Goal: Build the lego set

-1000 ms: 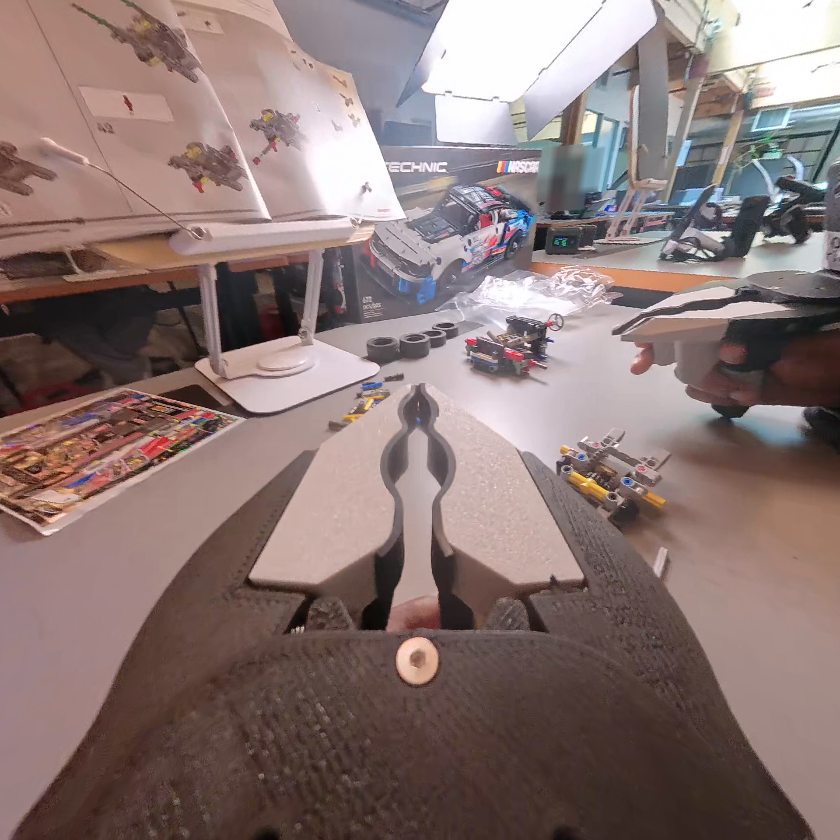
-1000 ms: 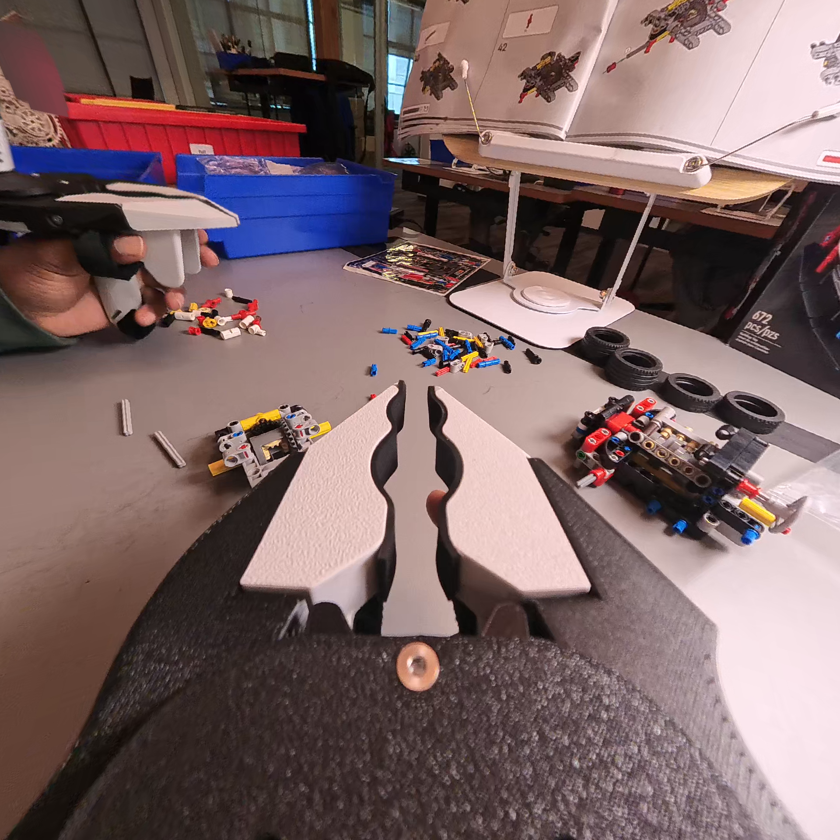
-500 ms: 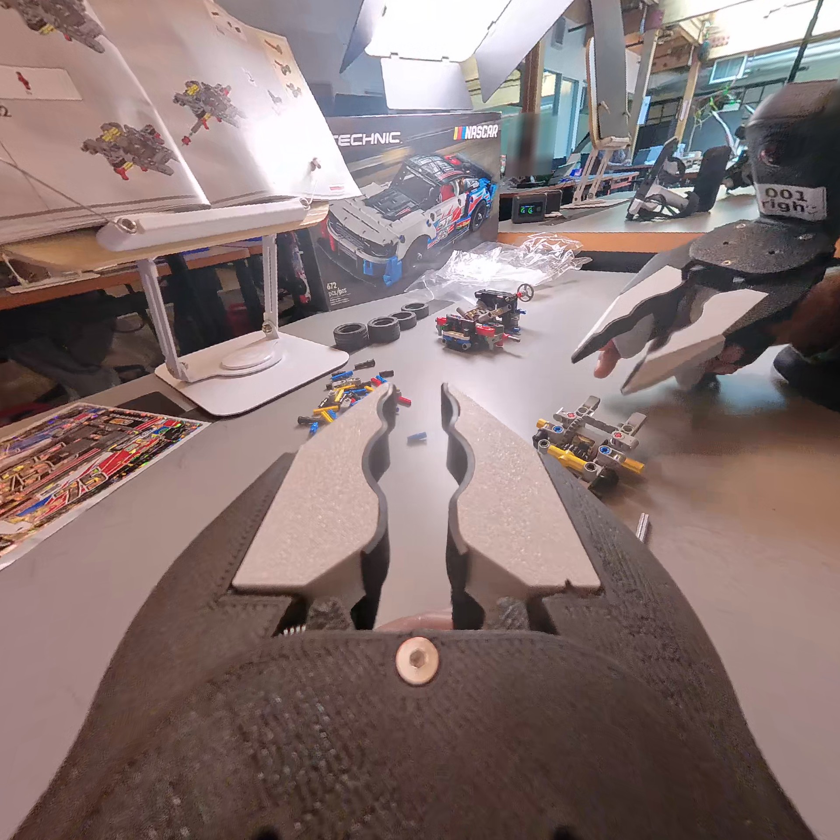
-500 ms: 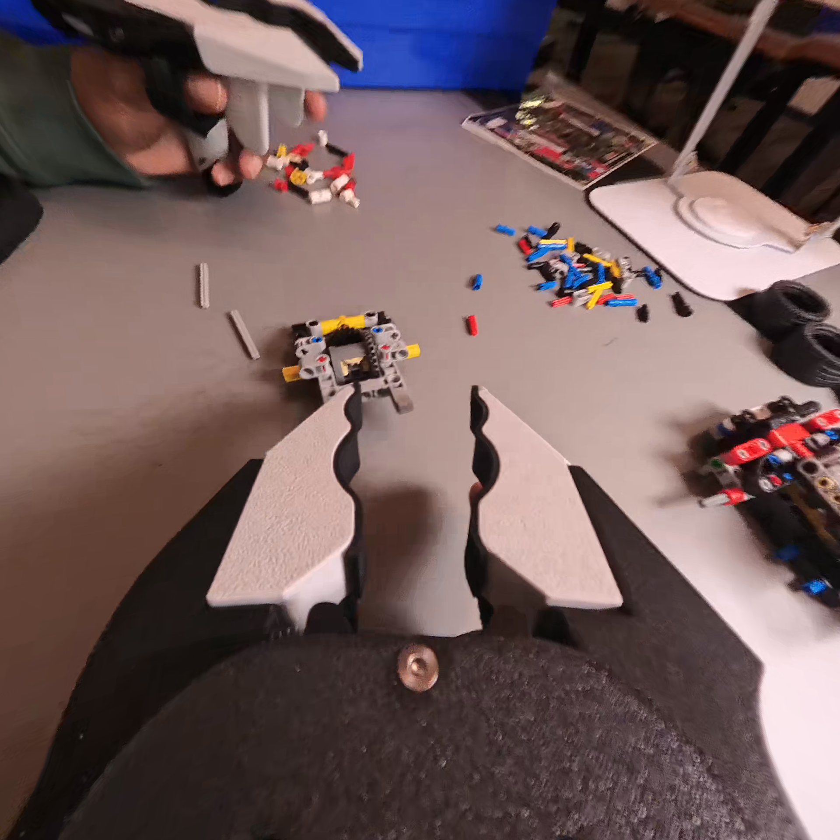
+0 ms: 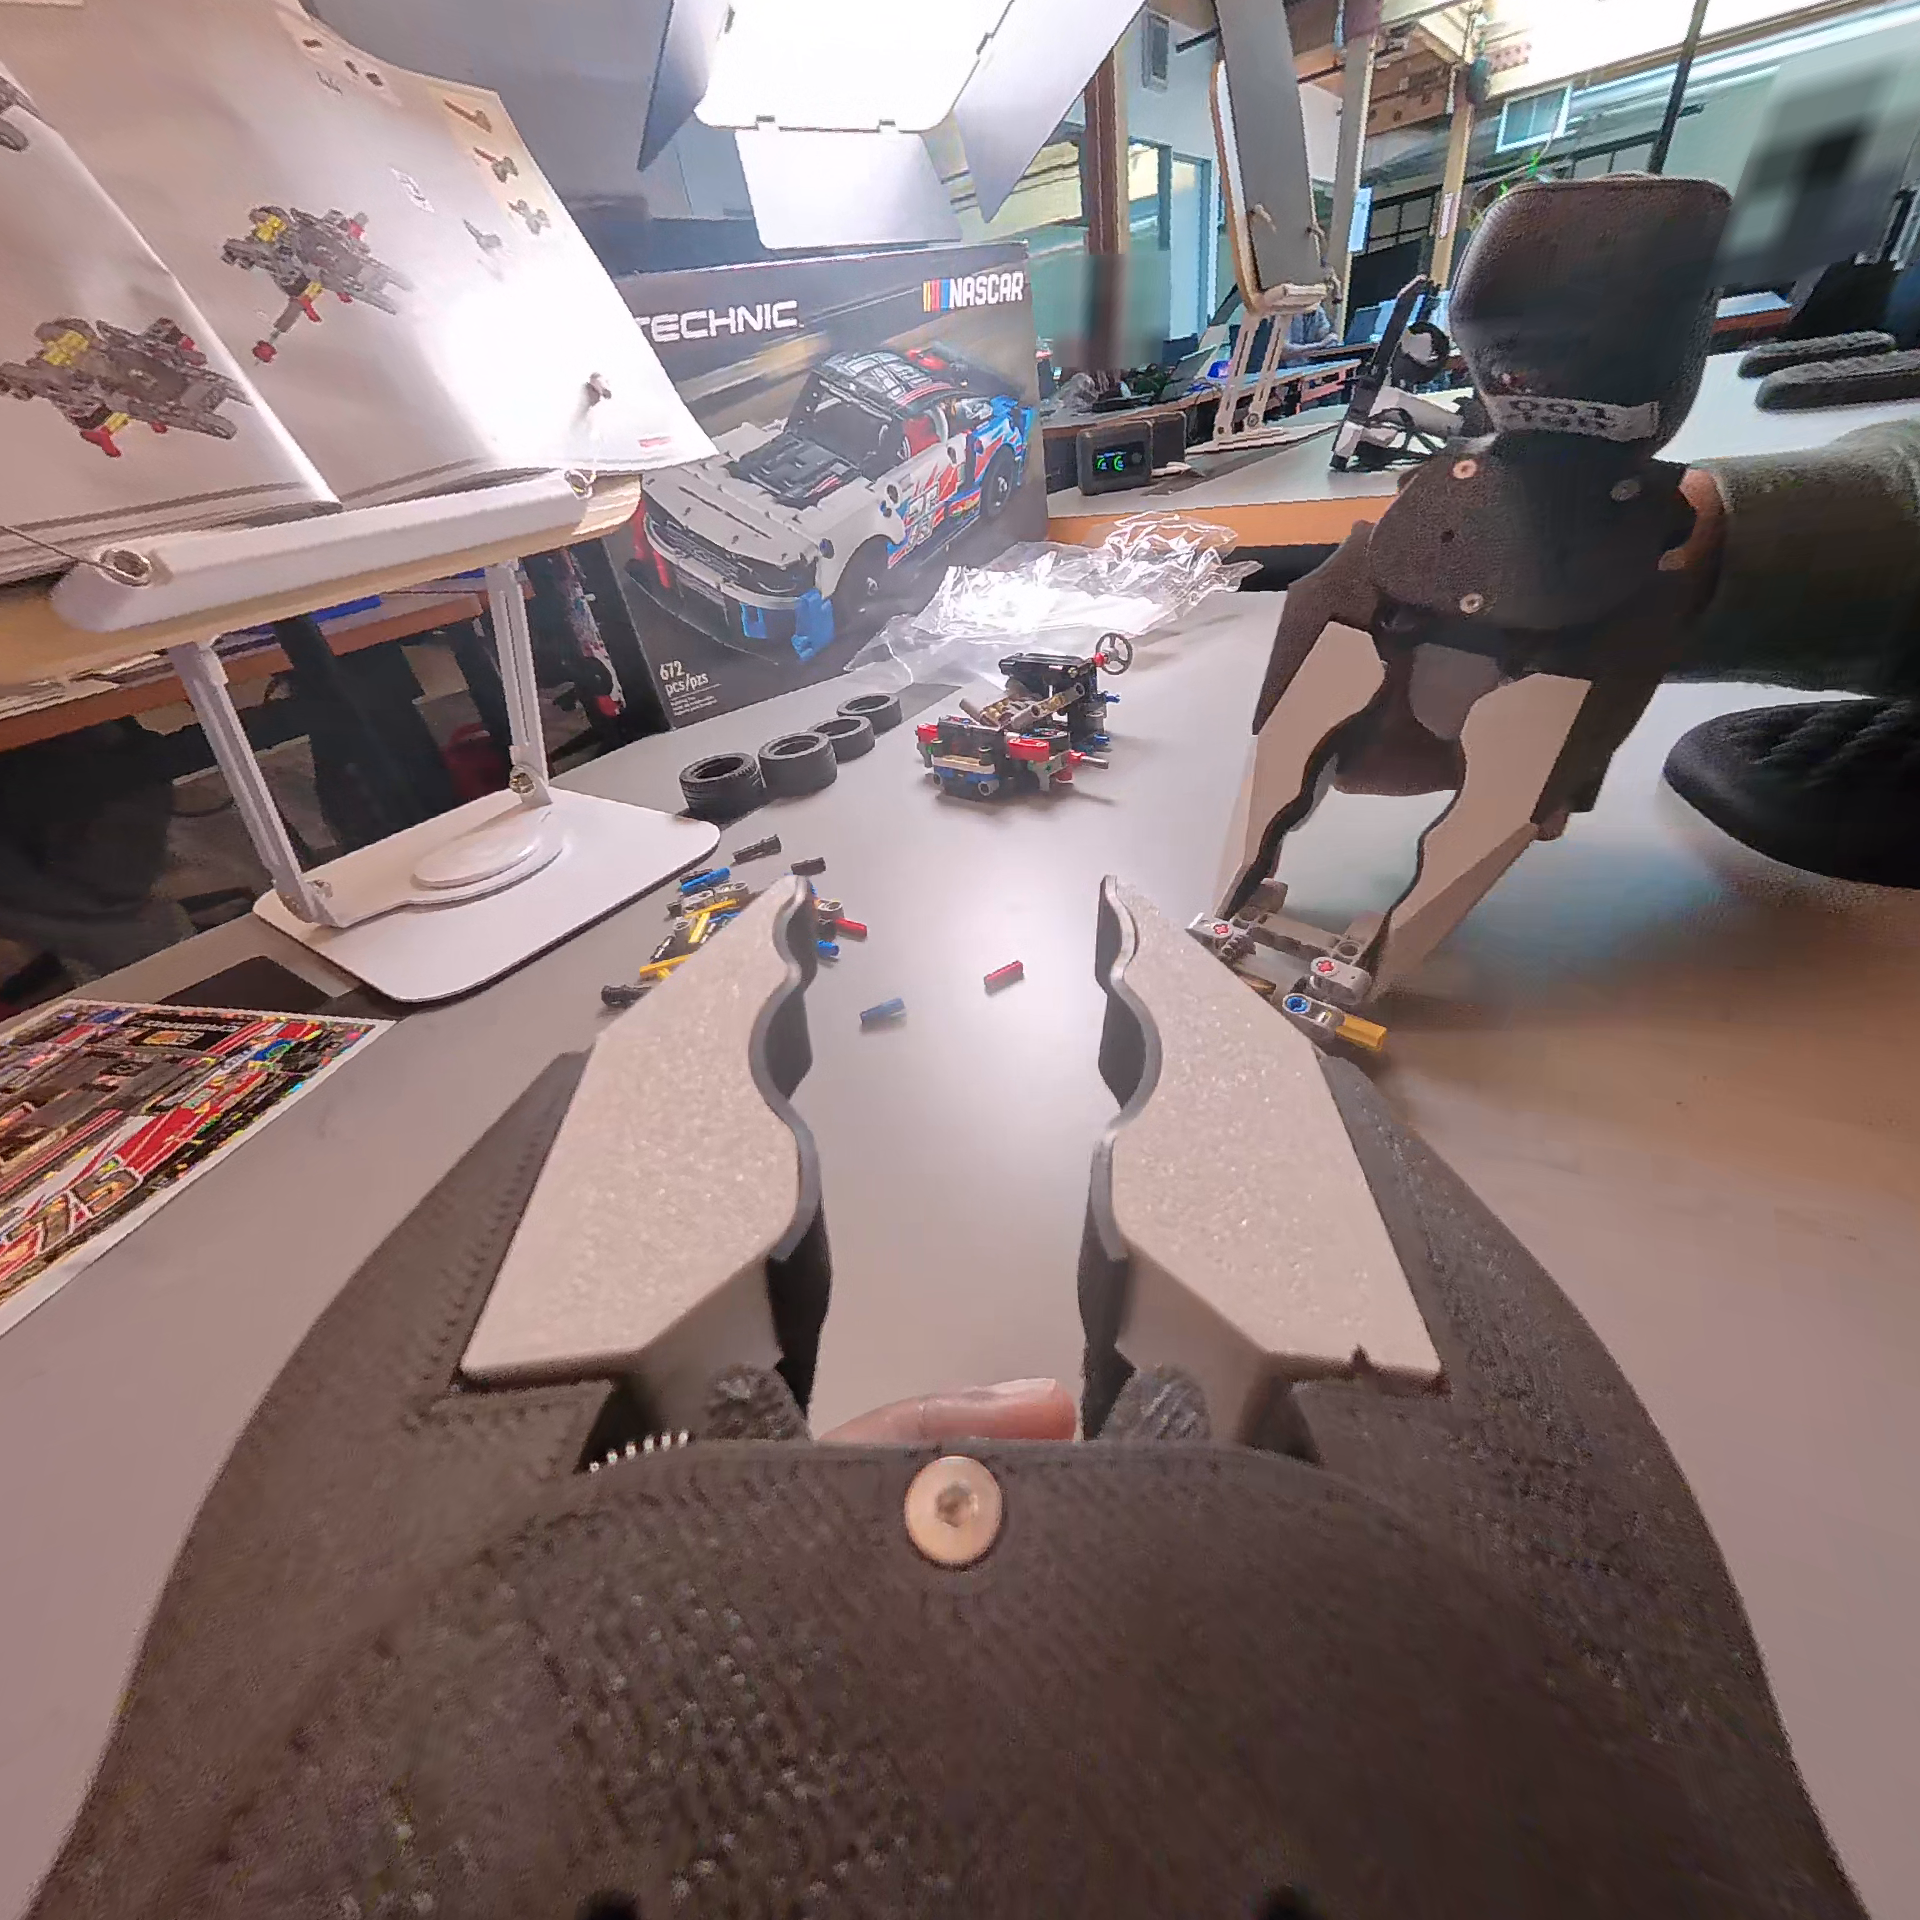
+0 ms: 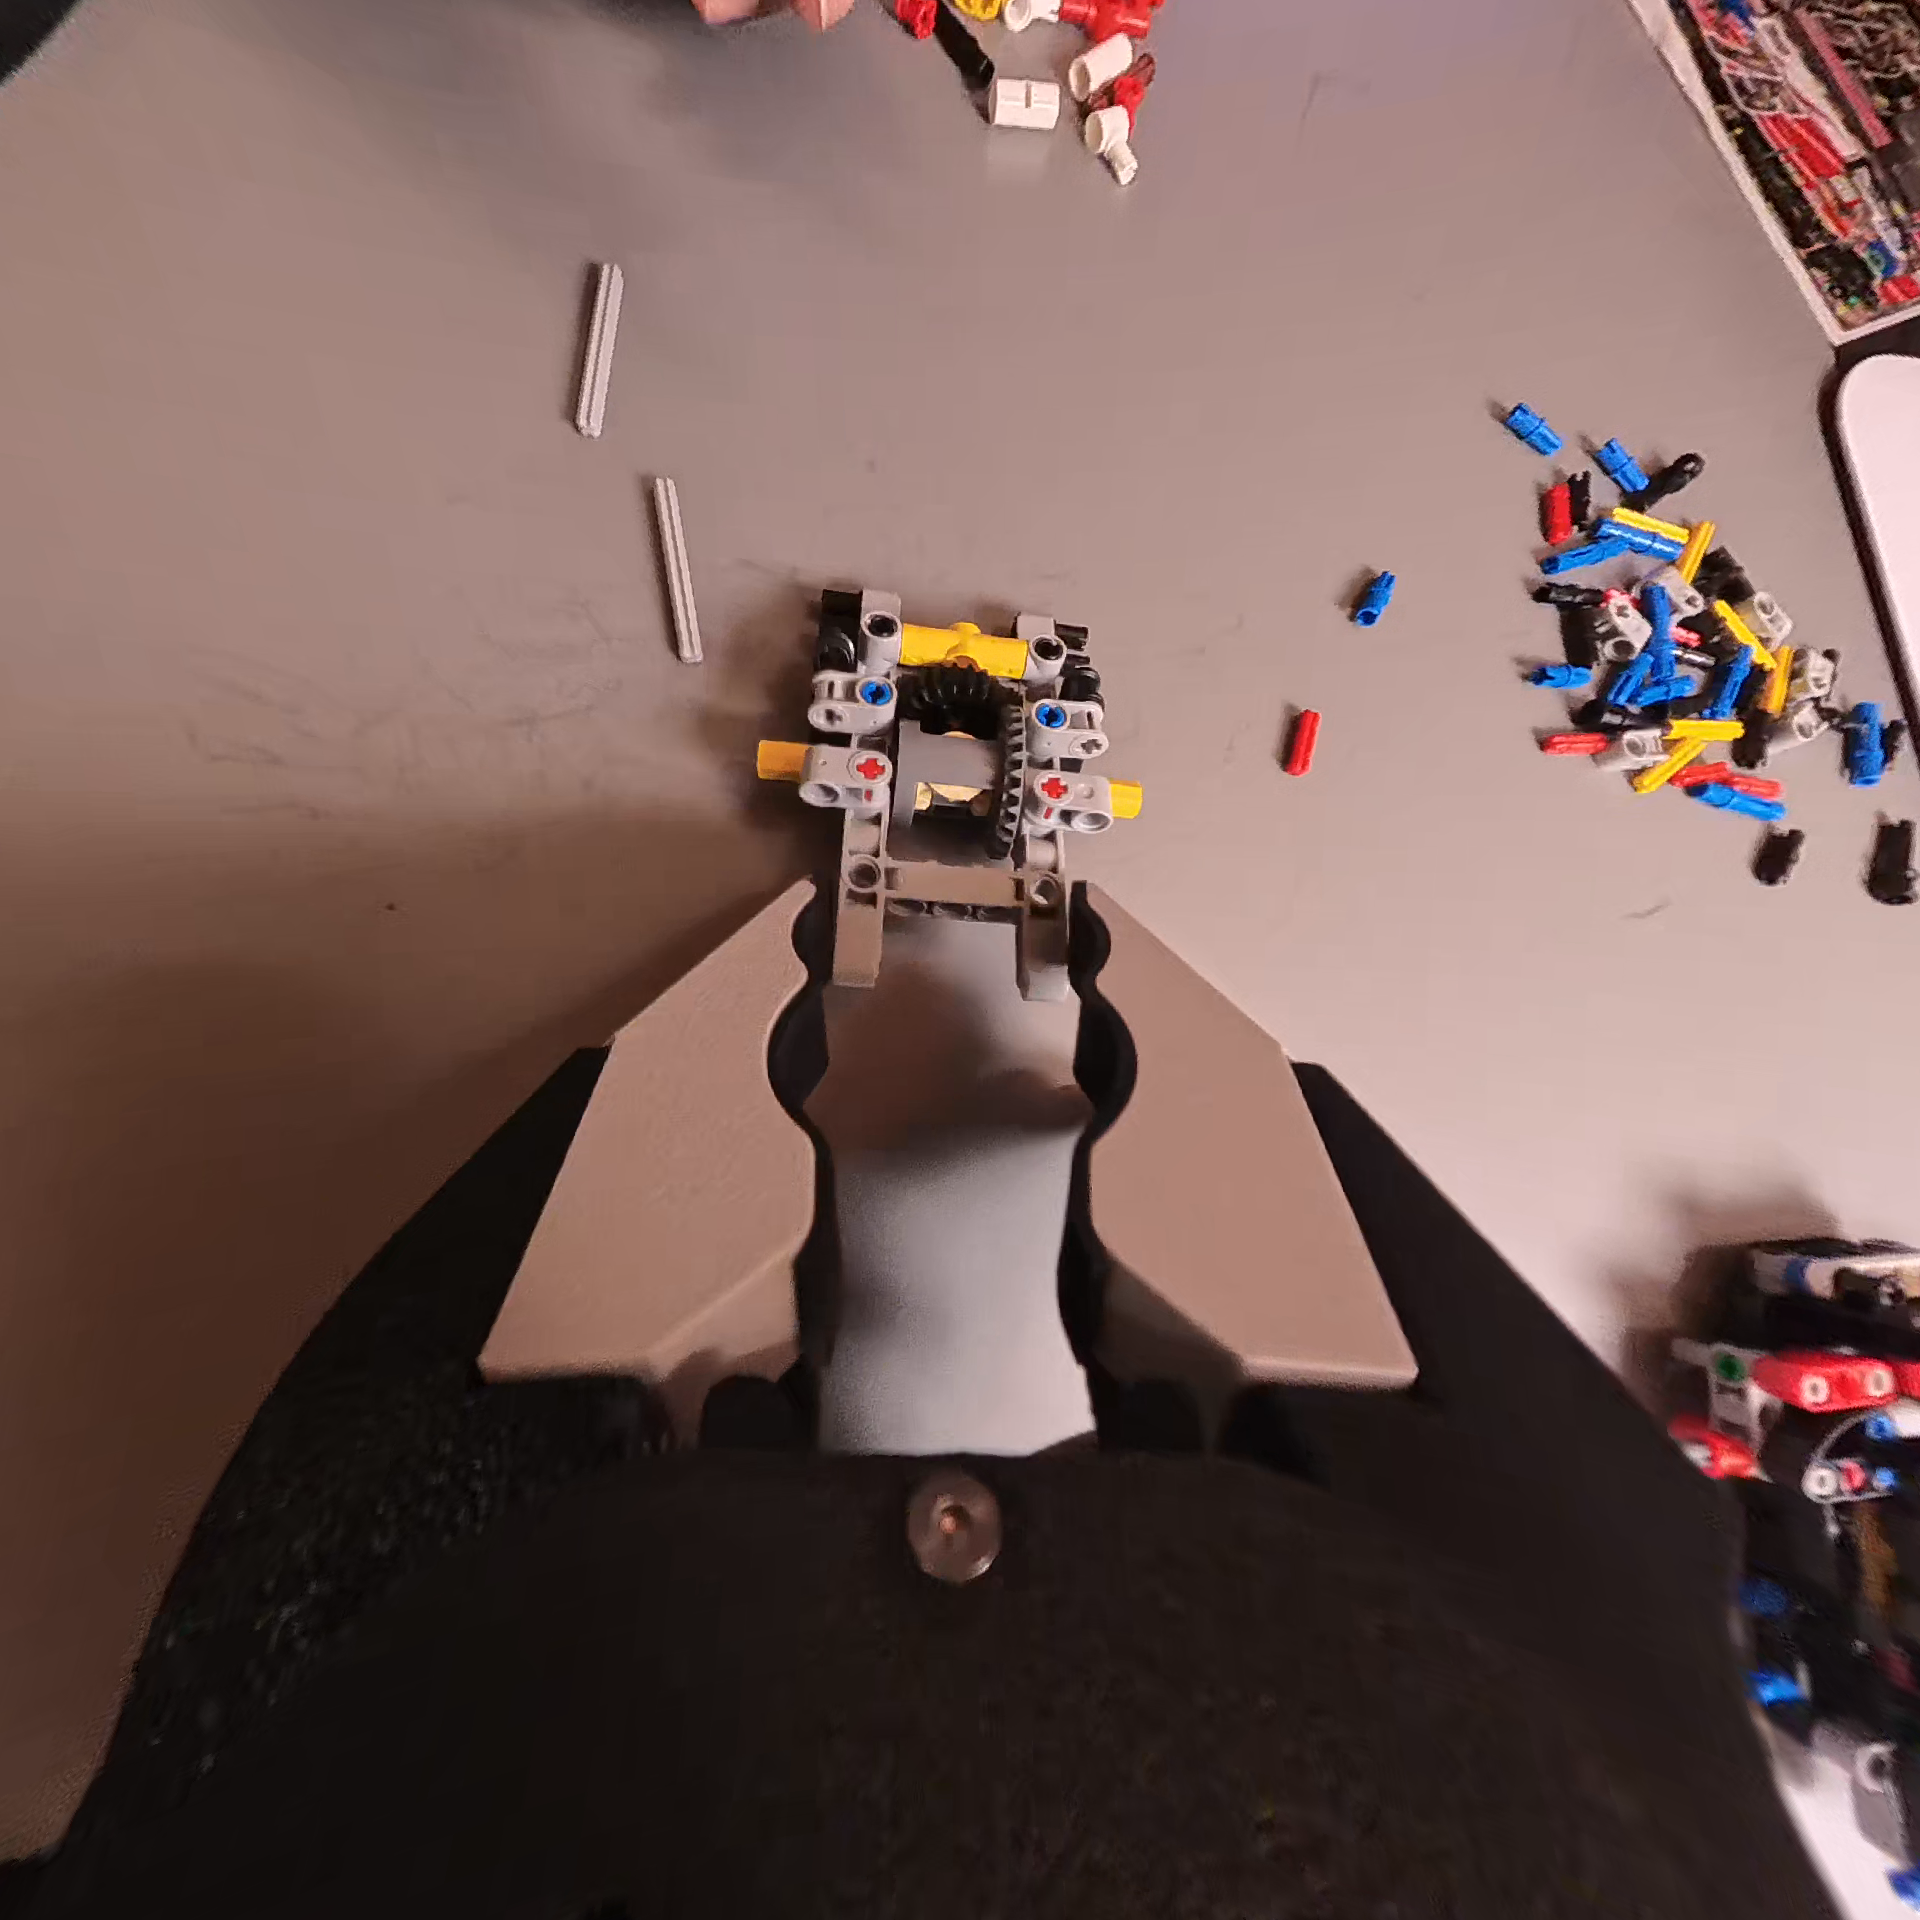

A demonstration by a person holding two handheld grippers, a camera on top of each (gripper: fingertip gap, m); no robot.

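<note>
A small grey Lego frame with a black gear and yellow axles lies on the grey table. My right gripper is open and points down at it. Its fingertips flank the frame's two near arms, touching or nearly touching them. In the left wrist view the right gripper stands over the same frame. My left gripper is open and empty, low over the table, just left of the frame. A larger chassis build sits farther back; it also shows in the right wrist view.
A pile of loose pins, a red pin and a blue pin lie right of the frame. Two grey axles lie left of it. Tyres, the stand with the instruction book, the box and a sticker sheet are at the back and left. About 15 cm separates my left fingertips from my right.
My left gripper opened from shut and widened. My right gripper swung down from level to point at the table and moved onto the small frame, fingers now either side of its near end.
</note>
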